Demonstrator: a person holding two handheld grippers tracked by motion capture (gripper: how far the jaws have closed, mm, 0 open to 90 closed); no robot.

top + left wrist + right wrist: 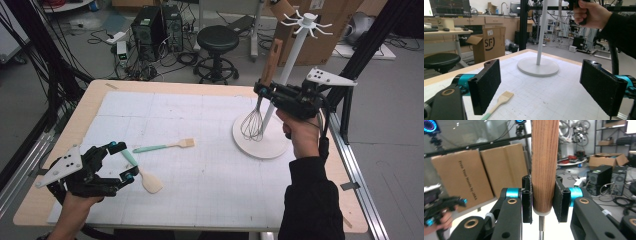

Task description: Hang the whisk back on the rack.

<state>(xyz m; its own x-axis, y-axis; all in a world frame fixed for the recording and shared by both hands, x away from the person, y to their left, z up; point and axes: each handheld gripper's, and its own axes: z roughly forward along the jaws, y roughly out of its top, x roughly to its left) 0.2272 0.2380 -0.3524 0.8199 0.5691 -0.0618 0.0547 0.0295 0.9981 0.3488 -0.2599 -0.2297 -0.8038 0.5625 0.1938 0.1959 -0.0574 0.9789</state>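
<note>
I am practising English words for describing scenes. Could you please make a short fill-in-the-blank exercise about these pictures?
1. The right gripper is shut on the wooden handle of the ____.
2. The left gripper has its jaws ____.
3. The white stand has a ____ base.
4. The brush has a ____ handle.

Missing words: whisk; open; round; green

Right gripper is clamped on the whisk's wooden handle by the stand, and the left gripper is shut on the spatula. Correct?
Not quite: the left gripper is open, its jaws wide apart in the left gripper view, holding nothing. The rest stands: the right gripper clamps the whisk handle.
</note>
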